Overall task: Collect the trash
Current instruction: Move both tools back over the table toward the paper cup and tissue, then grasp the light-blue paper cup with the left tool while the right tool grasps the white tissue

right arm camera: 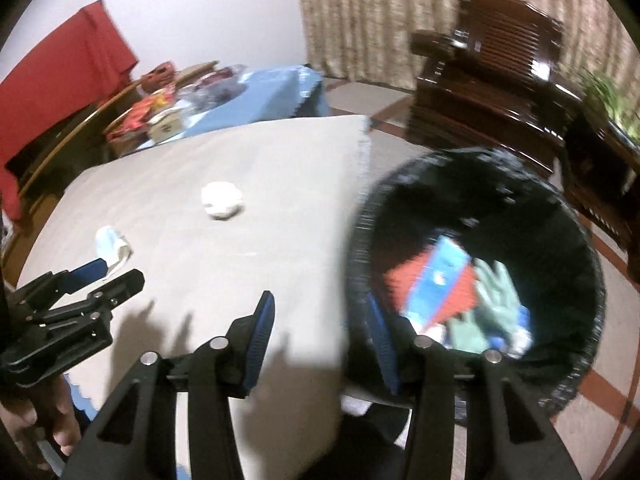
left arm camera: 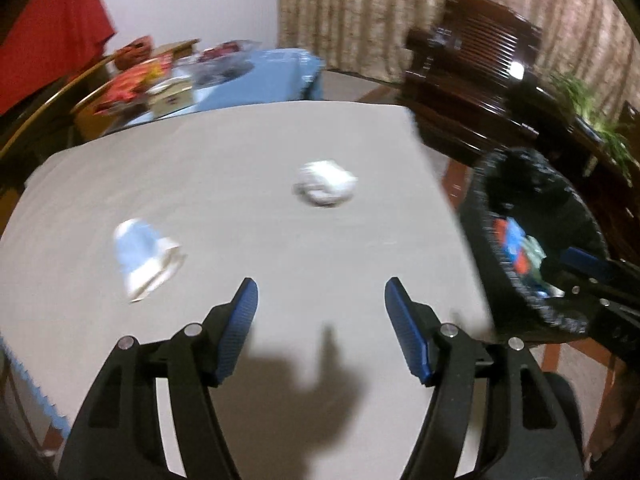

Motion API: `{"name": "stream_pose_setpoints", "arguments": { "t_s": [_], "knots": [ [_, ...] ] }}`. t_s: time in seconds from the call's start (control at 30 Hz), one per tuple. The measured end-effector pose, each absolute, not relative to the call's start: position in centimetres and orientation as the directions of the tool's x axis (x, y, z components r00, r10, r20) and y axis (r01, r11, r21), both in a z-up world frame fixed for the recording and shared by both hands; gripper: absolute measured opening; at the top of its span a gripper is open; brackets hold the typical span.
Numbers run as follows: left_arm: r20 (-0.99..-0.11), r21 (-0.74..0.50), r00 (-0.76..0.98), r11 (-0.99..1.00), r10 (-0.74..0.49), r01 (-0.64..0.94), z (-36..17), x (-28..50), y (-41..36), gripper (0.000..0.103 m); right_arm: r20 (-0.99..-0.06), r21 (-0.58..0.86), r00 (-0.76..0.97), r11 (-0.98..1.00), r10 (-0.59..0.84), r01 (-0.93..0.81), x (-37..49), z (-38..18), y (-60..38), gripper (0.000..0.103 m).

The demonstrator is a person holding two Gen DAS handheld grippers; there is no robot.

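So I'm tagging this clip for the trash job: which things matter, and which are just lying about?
Job:
crumpled paper ball
crumpled tissue
black bin with trash inside
left gripper, jaws empty
right gripper, jaws empty

Just there:
snack packets
wooden chair
curtain

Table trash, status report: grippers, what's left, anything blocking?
Left gripper open, empty; right gripper open, empty. Paper ball and crumpled wrapper on table. Bin beside table. Nothing blocking.

I am seeing pale grey table cloth (left arm camera: 240, 152) | white crumpled paper ball (left arm camera: 325, 183) | white-and-light-blue wrapper (left arm camera: 144, 258) | black trash bin (right arm camera: 568, 380) showing red, blue, pale green contents | black grippers wearing blue pads (left arm camera: 244, 332) | beige patterned curtain (left arm camera: 360, 12)
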State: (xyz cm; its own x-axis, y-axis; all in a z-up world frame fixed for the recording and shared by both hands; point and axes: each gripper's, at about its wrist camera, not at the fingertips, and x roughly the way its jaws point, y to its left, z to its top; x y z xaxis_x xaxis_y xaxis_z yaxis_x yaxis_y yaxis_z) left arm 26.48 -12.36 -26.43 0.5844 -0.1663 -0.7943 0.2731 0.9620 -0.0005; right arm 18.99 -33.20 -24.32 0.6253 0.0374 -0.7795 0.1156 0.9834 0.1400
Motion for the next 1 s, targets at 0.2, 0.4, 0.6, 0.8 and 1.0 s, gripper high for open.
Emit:
{"name": "stream_pose_setpoints", "arguments": {
  "t_s": [0.2, 0.4, 0.6, 0.8, 1.0],
  "knots": [
    [-0.792, 0.027, 0.604, 0.983, -0.089, 0.180, -27.3, 27.7, -4.6, 0.066, -0.782, 0.126, 0.620, 0.990, 0.064, 0.057, 21.2, -25.1, -27.5, 0.047],
    [-0.799, 0.021, 0.598, 0.992, -0.057, 0.122, -28.8, 29.4, 1.2, 0.066, -0.793, 0.109, 0.605, 0.994, 0.075, 0.019, 23.4, -26.6, -22.8, 0.047],
    [-0.810, 0.023, 0.584, 0.992, -0.052, 0.121, -30.9, 31.3, 3.3, 0.066, -0.800, 0.111, 0.593, 0.994, 0.093, -0.005, 25.5, -27.9, -19.3, 0.047],
    [-0.821, 0.022, 0.568, 0.991, -0.058, 0.133, -32.7, 33.3, 4.3, 0.066, -0.812, 0.085, 0.576, 0.996, 0.087, -0.031, 27.5, -29.2, -16.7, 0.047],
    [-0.840, 0.013, 0.537, 0.988, -0.072, 0.153, -34.7, 34.9, 4.5, 0.063, -0.810, 0.066, 0.582, 0.997, 0.073, -0.032, 29.1, -30.2, -15.8, 0.047]
  ]
}}
